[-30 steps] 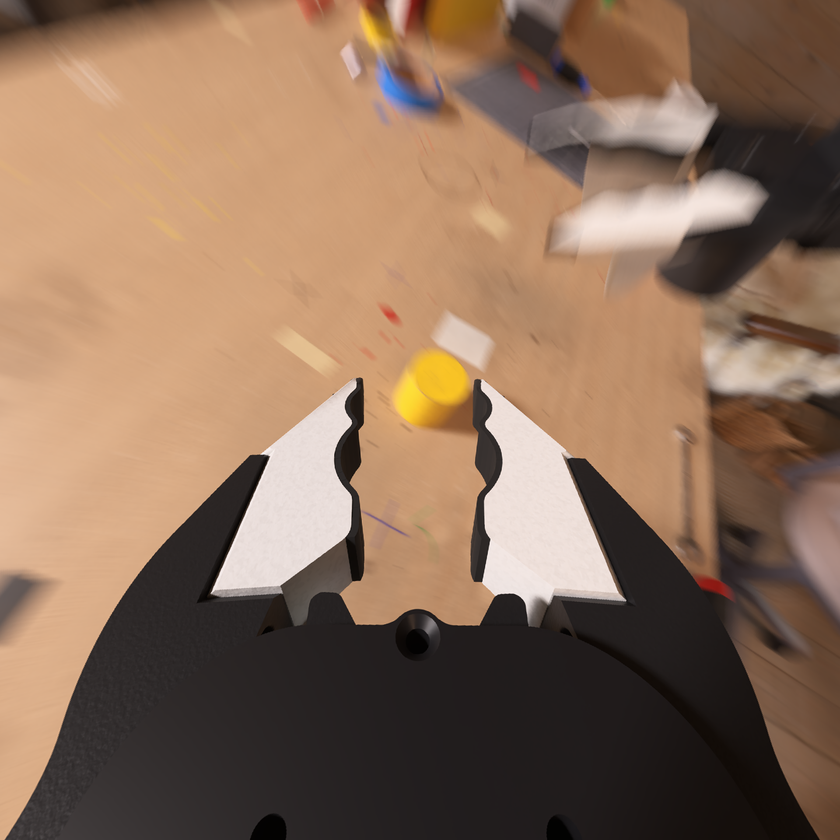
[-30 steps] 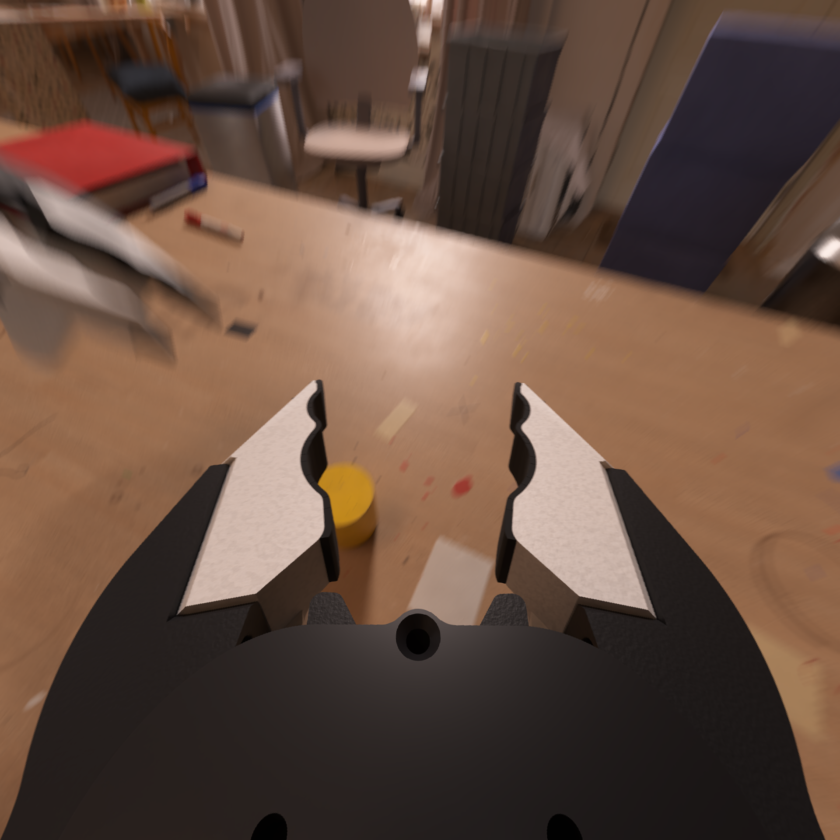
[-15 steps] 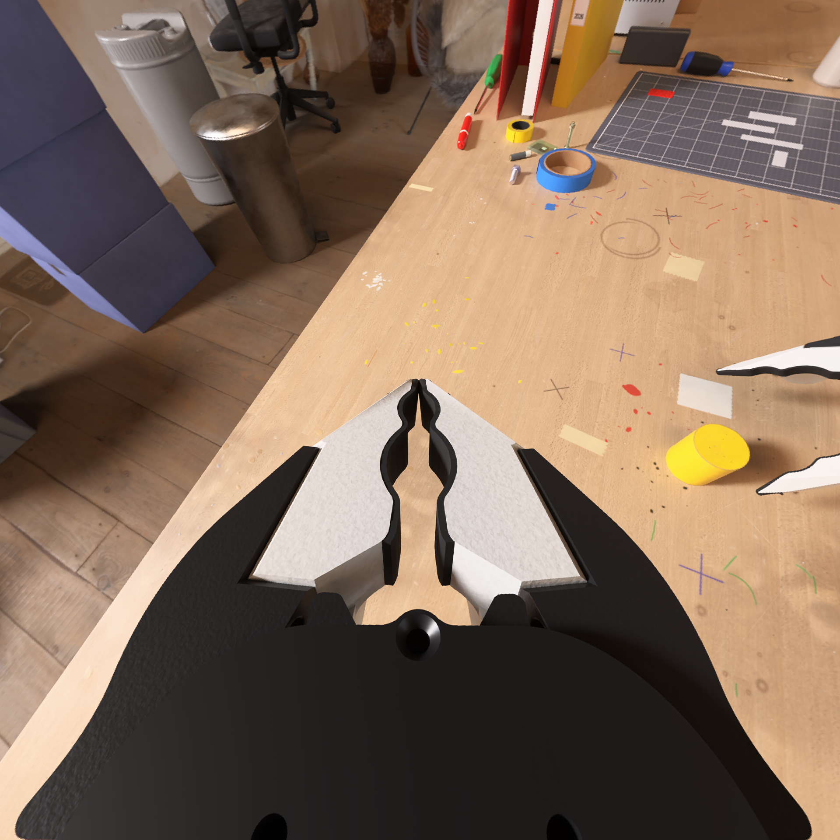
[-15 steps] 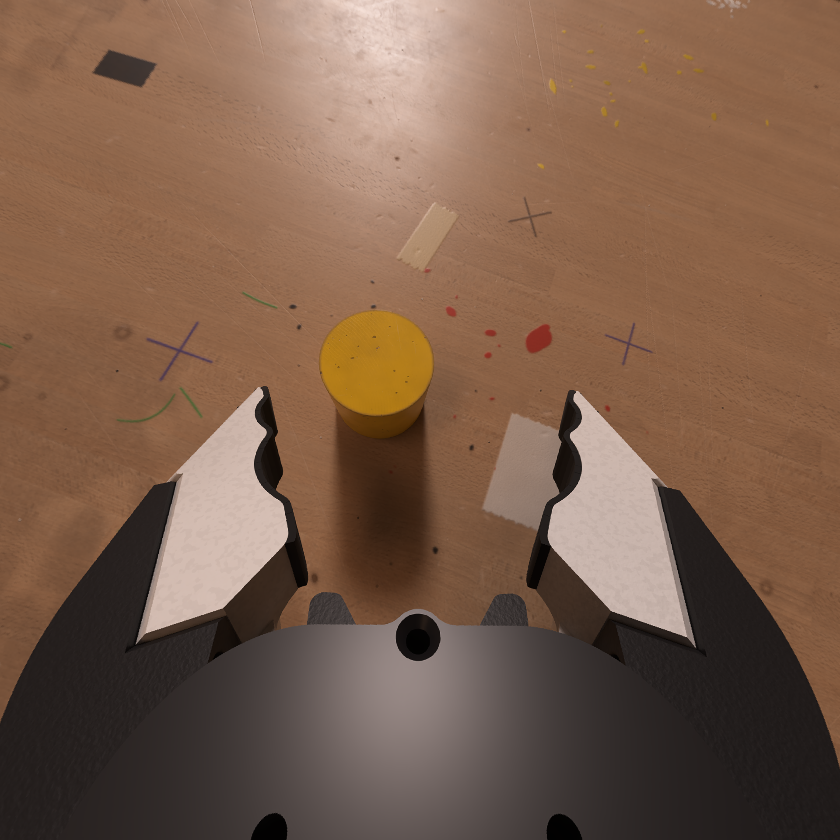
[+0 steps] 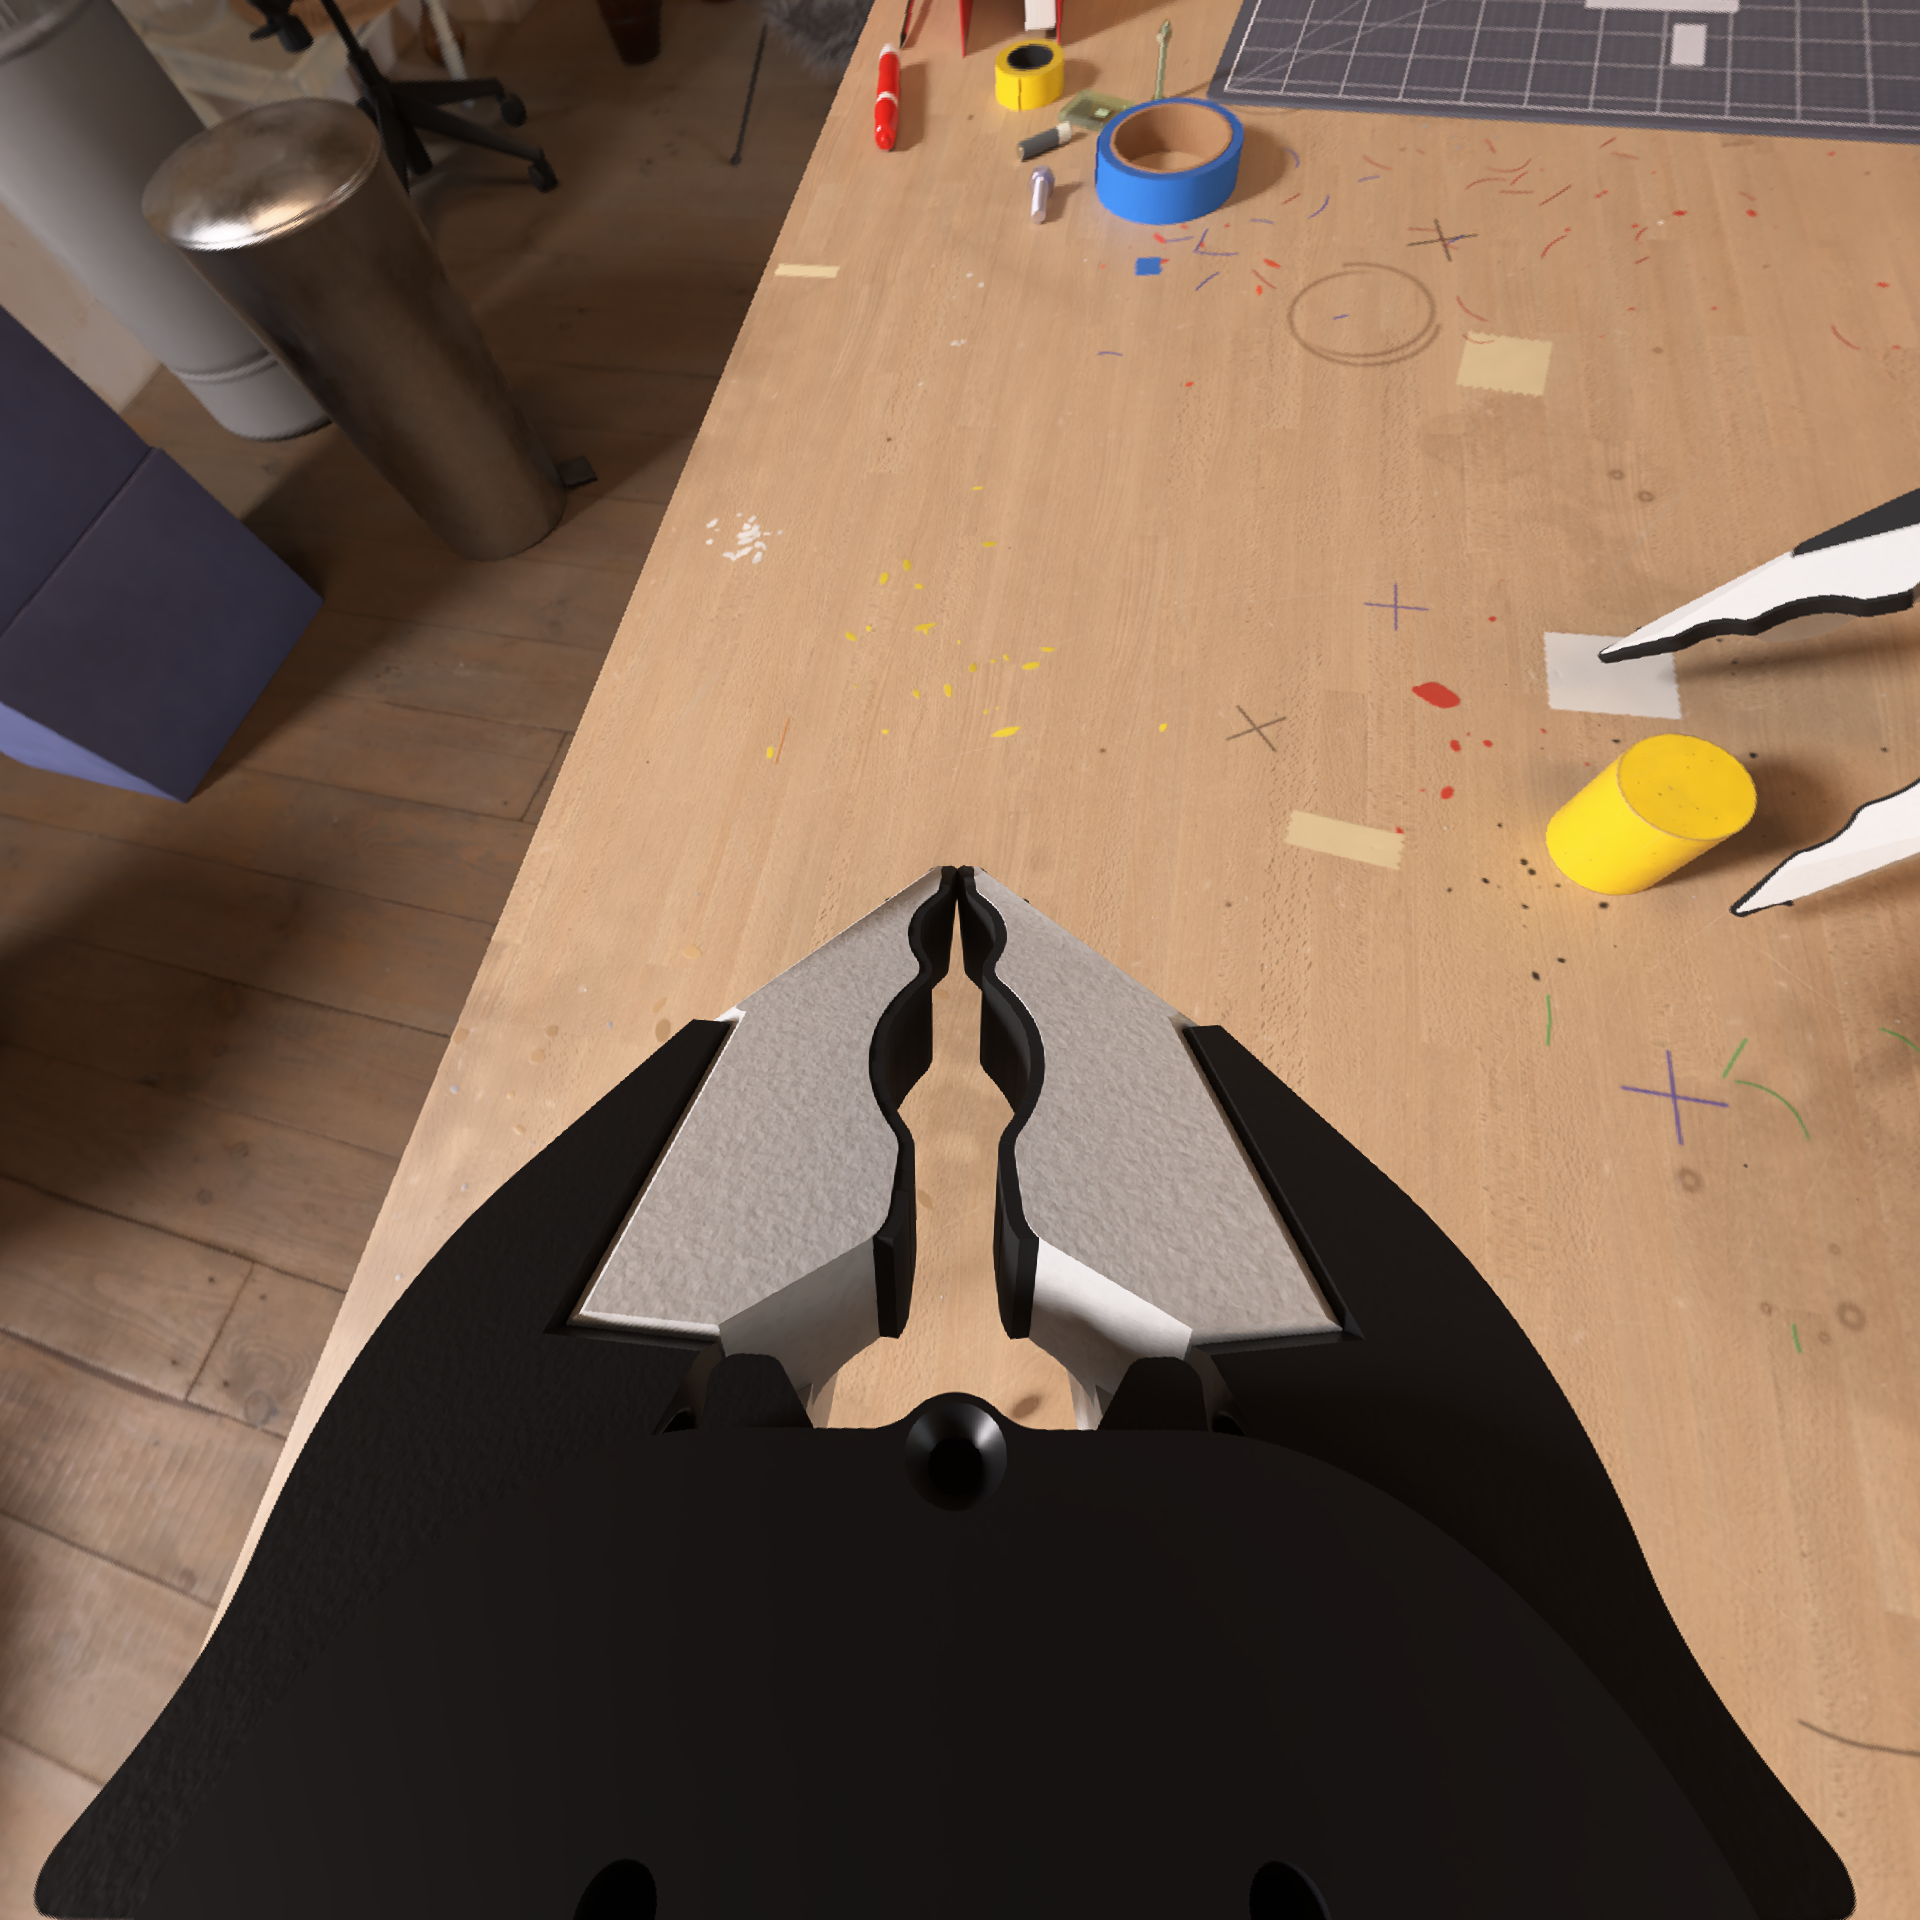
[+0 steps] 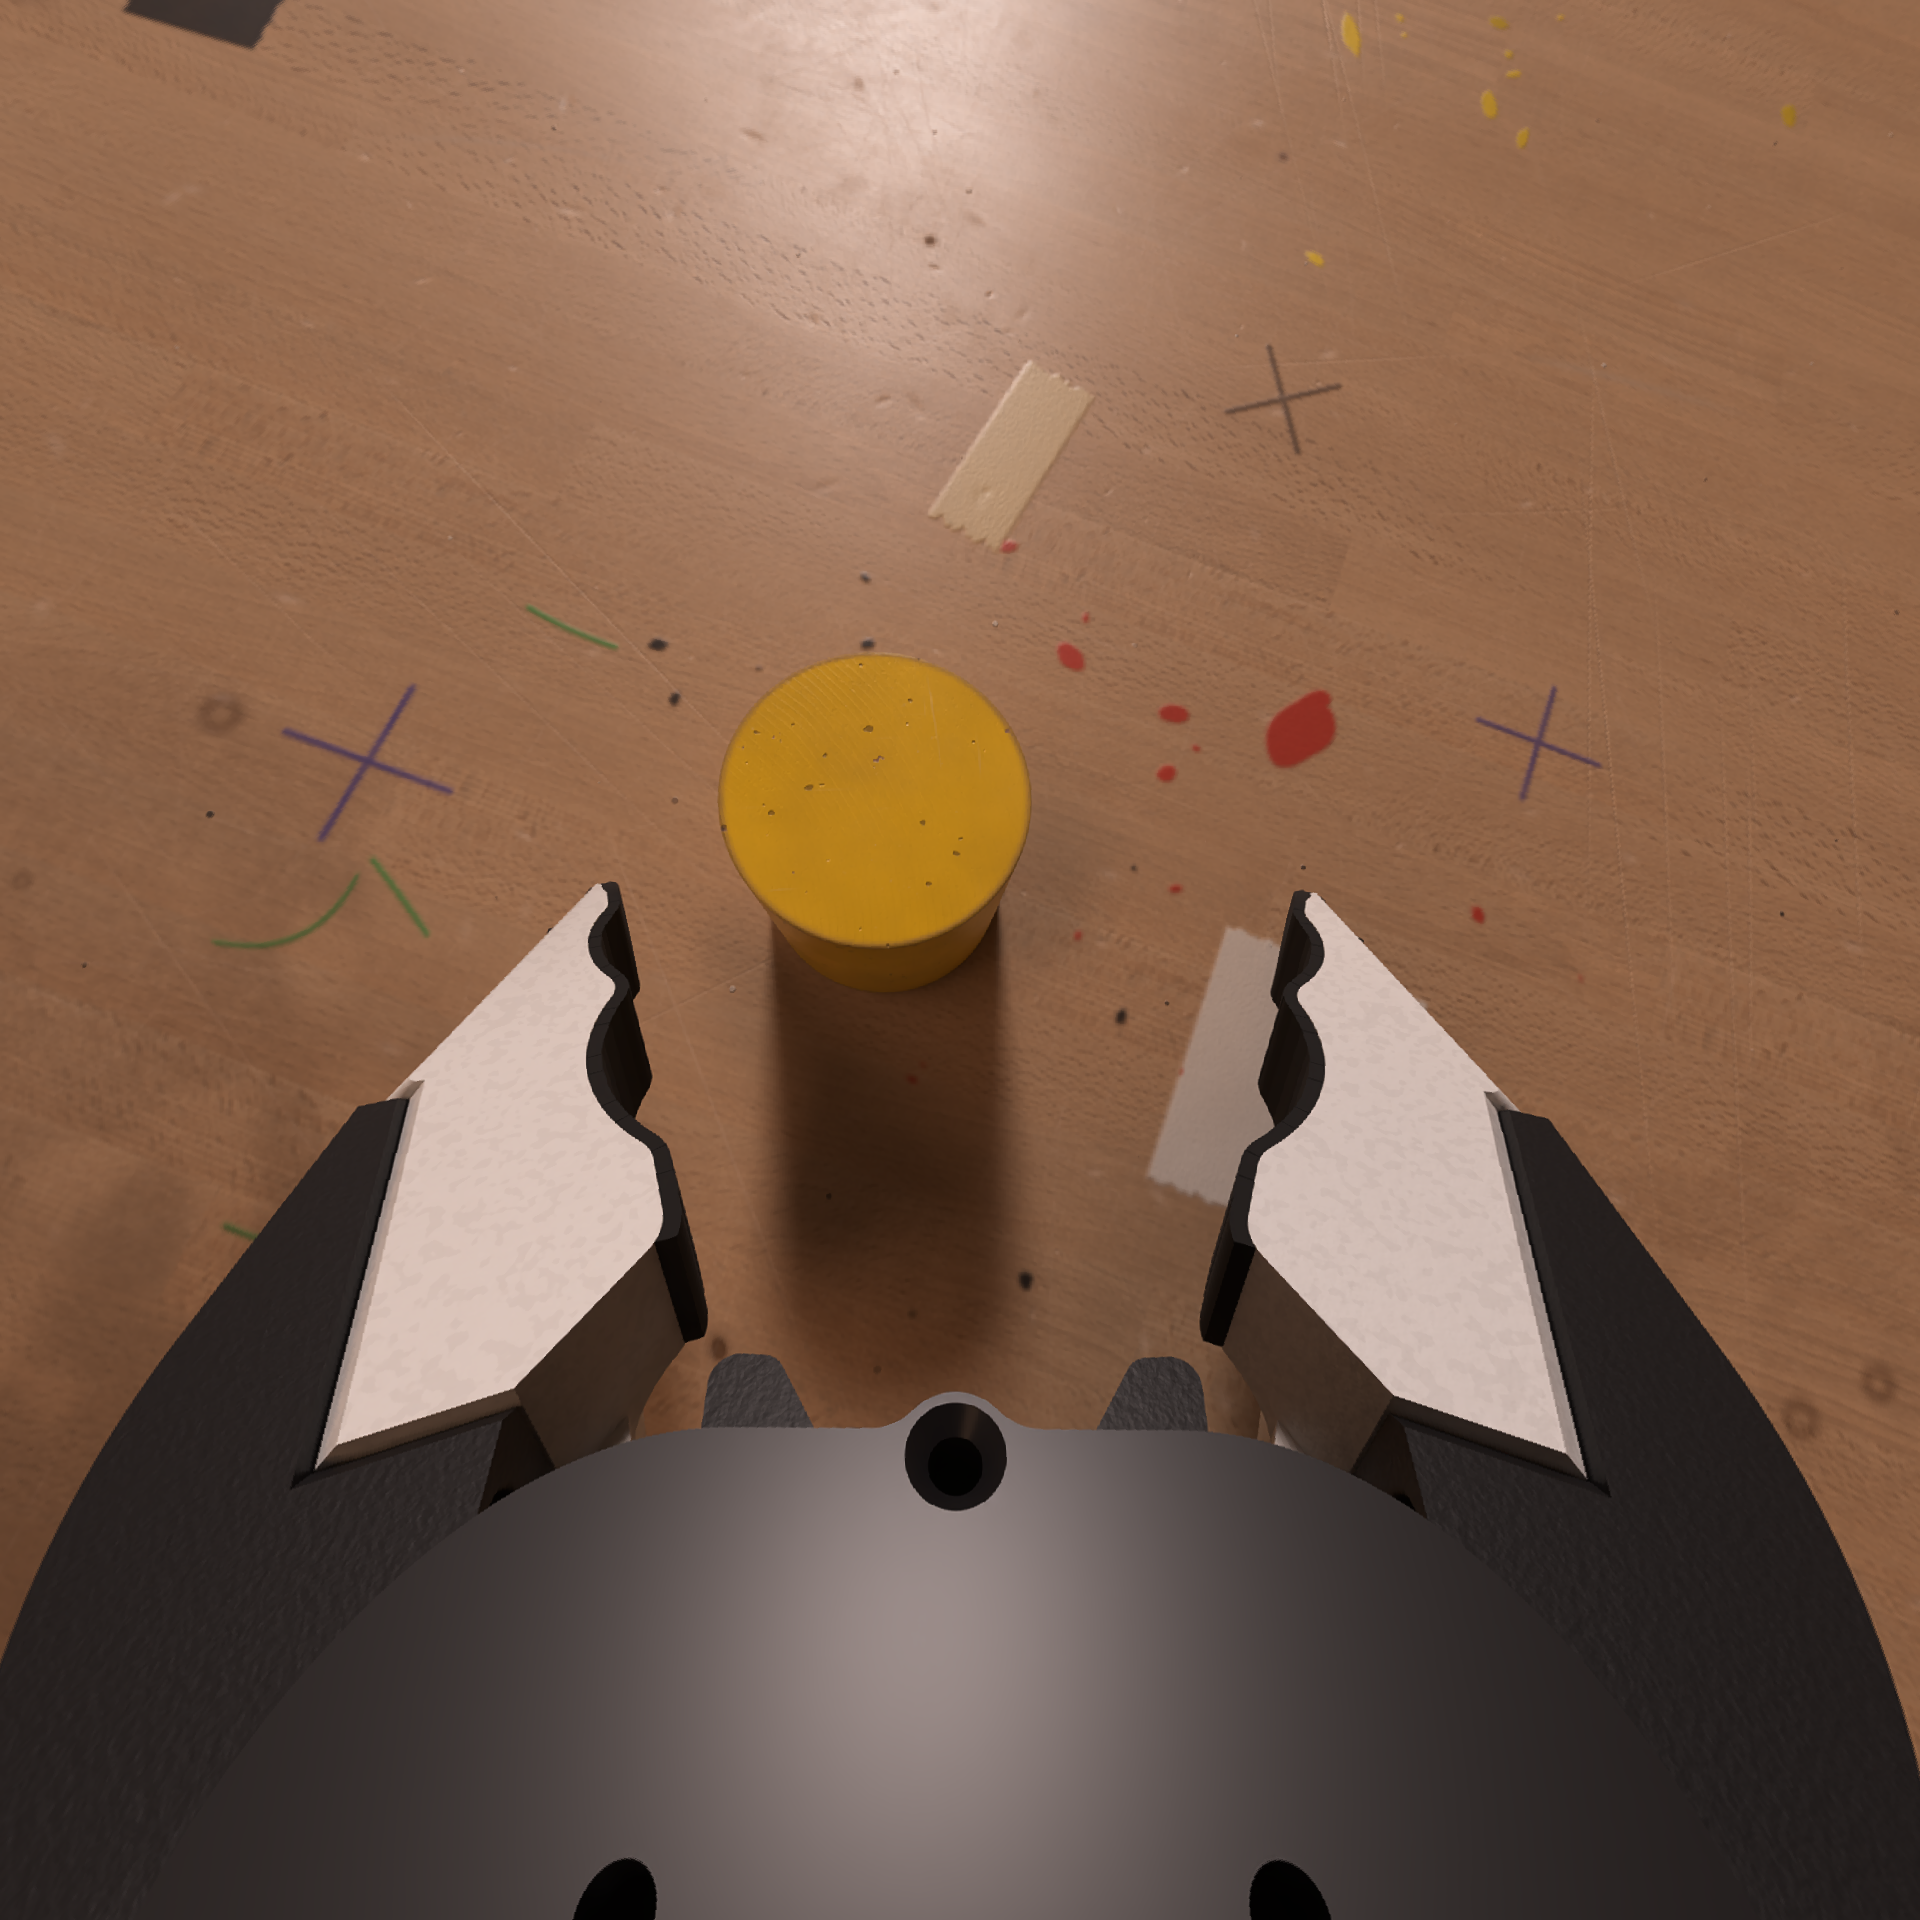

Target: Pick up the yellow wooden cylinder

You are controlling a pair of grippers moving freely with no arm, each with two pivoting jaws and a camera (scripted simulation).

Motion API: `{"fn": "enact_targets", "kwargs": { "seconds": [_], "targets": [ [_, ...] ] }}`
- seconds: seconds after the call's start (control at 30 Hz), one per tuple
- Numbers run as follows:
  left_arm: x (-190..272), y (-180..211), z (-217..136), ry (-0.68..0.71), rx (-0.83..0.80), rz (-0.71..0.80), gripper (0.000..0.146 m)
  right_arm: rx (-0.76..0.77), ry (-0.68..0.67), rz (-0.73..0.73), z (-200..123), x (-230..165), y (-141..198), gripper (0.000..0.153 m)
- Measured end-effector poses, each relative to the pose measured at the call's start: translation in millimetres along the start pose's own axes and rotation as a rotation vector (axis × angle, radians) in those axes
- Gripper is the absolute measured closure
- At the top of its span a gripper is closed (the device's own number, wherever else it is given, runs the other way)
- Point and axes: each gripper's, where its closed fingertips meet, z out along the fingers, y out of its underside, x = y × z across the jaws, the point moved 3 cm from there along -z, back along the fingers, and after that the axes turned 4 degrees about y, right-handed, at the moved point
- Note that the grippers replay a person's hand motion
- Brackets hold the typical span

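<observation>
Cylinder point(image 6: 875, 805) stands on table point(image 6: 727, 312), ahead of right tongs point(image 6: 951, 904).

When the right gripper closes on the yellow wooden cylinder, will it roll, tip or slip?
The yellow wooden cylinder stands upright on its flat end on the table, so rolling seems unlikely unless it is knocked over. It looks short and wide, so probably hard to tip. Being wood, it is likely stiff; the open right gripper should hold it.

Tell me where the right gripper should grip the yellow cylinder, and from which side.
Probably across the curved side wall, coming down from above. The yellow cylinder stands upright on the table, flat round face up, so opposite sides are free. The right gripper is open, wider than the cylinder, hovering just short of it; it likely needs to advance a little to straddle it before closing.
</observation>
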Motion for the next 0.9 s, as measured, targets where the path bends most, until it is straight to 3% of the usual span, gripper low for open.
{"fn": "enact_targets", "kwargs": {
  "seconds": [0.3, 0.4, 0.43, 0.53, 0.9],
  "targets": [
    [-0.3, 1.5, -0.2, 0.010, 0.033, 0.027, 0.146, 0.021, 0.000, -0.029, 12.3, -4.0, 2.5, 0.052],
    [-0.3, 1.2, -0.2, 0.009, 0.025, 0.030, 0.146, 0.027, -0.064, -0.051, 13.0, -10.1, 1.5, 0.084],
    [-0.2, 1.1, -0.2, 0.009, 0.022, 0.029, 0.146, 0.021, -0.069, -0.060, 12.8, -11.4, 1.0, 0.087],
    [0.0, 1.0, -0.3, 0.005, 0.022, 0.026, 0.146, 0.044, -0.077, -0.051, 9.8, -13.5, -6.7, 0.094],
    [0.3, 0.6, -0.2, -0.006, 0.013, 0.014, 0.146, 0.170, 0.045, 0.094, 5.1, -8.8, -77.0, 0.094]
  ]
}}
